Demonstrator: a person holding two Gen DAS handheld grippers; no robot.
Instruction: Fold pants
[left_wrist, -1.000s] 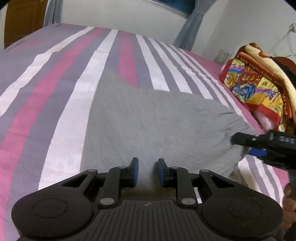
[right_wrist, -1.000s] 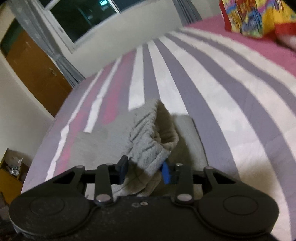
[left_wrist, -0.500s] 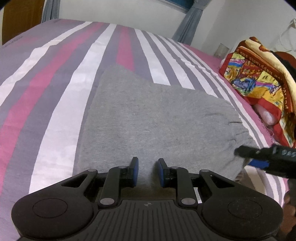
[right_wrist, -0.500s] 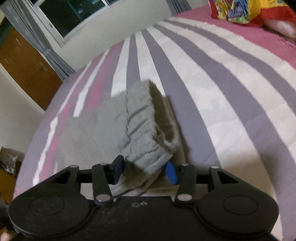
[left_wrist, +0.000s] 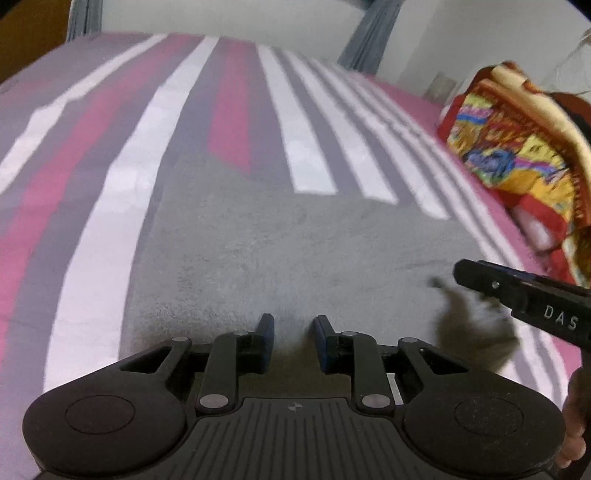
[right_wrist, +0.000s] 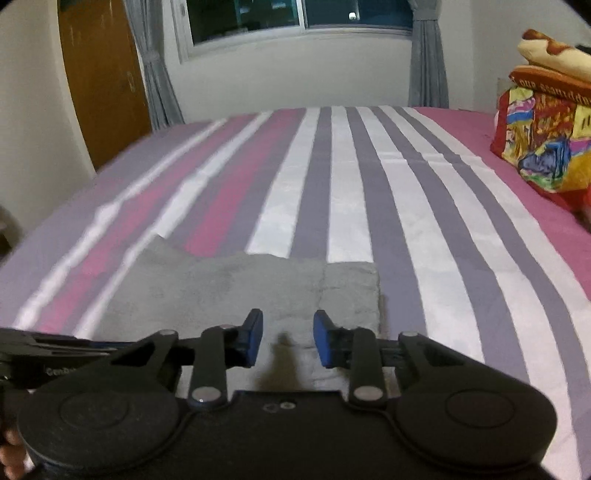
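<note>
— Grey pants (left_wrist: 295, 251) lying flat on the striped bedspread (left_wrist: 110, 206), folded into a broad panel; left gripper (left_wrist: 291, 334) low over the near edge, blue pads (left_wrist: 266, 332) spread apart with only cloth showing in the gap, nothing pinched; right gripper (right_wrist: 287, 334) likewise spread and empty above the near right corner of the cloth.

— And the step in hand?

— Probably a regrip for the next fold, judging by two empty claws over a flat panel; best done by taking the near edge at both corners, all layers together, pads pushed well past the hem before closing.

— Risks?

— Catching only the top layer, or the bedspread beneath; worth lifting both corners level and carrying them straight to the far edge (right_wrist: 258, 258), so no skew or trapped crease; slack fabric likely to sag between the two grips, so a slight outward tension useful.

— Anything near?

— Colourful blanket (left_wrist: 517, 147) far right, well apart from the cloth; curtained window (right_wrist: 295, 18) beyond the bed.
</note>
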